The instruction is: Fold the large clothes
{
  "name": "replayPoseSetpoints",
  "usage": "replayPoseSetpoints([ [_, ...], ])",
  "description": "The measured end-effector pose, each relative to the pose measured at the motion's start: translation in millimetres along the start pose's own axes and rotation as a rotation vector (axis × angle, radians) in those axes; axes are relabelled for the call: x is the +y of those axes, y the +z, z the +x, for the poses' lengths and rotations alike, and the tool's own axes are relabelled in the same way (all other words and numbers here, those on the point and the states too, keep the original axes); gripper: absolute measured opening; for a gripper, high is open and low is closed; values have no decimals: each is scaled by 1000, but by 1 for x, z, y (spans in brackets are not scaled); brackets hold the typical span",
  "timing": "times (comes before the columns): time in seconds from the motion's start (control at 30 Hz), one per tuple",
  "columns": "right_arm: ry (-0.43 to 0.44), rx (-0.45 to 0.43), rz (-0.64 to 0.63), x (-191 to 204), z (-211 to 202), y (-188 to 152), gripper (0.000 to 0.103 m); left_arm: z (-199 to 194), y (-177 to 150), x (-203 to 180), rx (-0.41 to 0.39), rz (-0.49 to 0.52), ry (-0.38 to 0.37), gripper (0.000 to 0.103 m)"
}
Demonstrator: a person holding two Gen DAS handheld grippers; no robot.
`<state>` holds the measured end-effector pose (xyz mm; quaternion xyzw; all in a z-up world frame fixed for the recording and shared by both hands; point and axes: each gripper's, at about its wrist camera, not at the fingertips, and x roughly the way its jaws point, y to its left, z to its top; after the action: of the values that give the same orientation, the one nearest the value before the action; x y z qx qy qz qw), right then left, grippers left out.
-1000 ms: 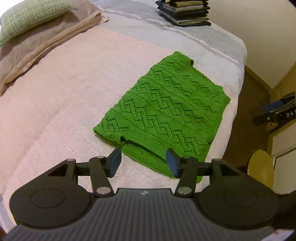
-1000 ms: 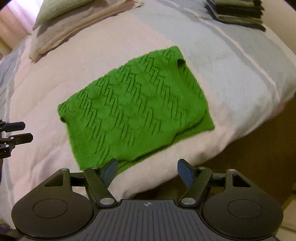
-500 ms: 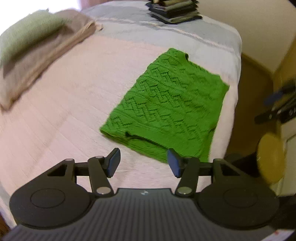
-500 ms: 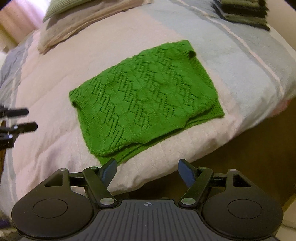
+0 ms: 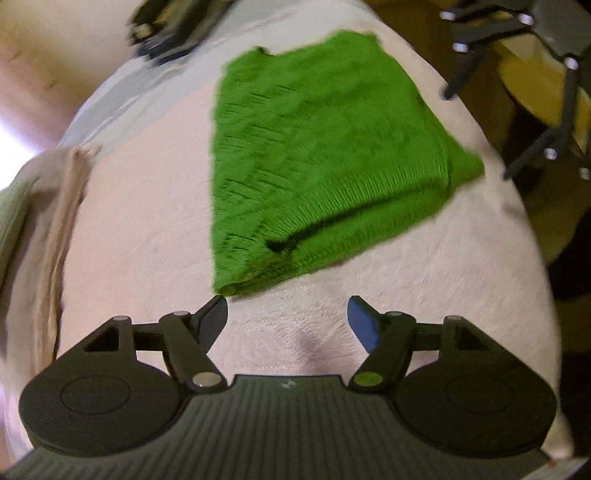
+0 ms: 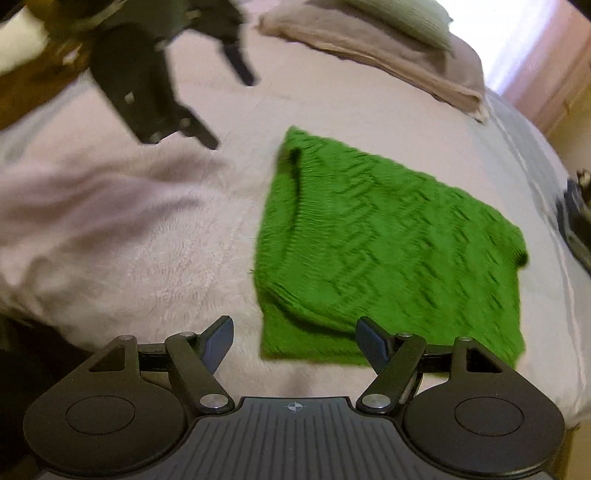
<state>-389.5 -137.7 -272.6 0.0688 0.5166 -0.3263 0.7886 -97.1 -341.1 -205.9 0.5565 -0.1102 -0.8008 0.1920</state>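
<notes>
Left wrist: green sweater (image 5: 317, 155) folded on bed (image 5: 147, 206); gripper (image 5: 287, 314) gaping.

Both wrist views look down, close; sharing green sweater (image 5: 325, 155).

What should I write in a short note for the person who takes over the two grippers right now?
Left gripper: open, empty, just short of the near corner of the green knit sweater.
Right gripper: open, empty, at the sweater's near edge.
Sweater: lies folded into a rough rectangle on the pink blanket; one layer overlaps another.
Done: at least one fold.
Left: possibly another fold. A pile of dark folded clothes lies at the far end.
</notes>
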Motion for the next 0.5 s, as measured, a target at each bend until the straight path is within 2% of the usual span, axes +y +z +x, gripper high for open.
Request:
replayPoseSetpoints([
  [0.1,-59,-9,-58,20,34,1,70,23,-11,0,-39,112,-3,69],
  [0.23,-124,10,-168,33,66,-3,69,44,-22,3,-79,240,29,71],
  [0.27,-136,7,-183,34,68,-5,68,50,-24,4,-90,274,39,72],
  [0.33,-150,10,-195,30,68,-7,56,61,-28,7,-100,337,51,72],
  [0.4,-177,16,-193,23,66,-6,50,72,-29,8,-112,402,60,72],
  [0.5,-194,29,-223,16,71,-10,50,87,-30,7,-142,509,84,73],
])
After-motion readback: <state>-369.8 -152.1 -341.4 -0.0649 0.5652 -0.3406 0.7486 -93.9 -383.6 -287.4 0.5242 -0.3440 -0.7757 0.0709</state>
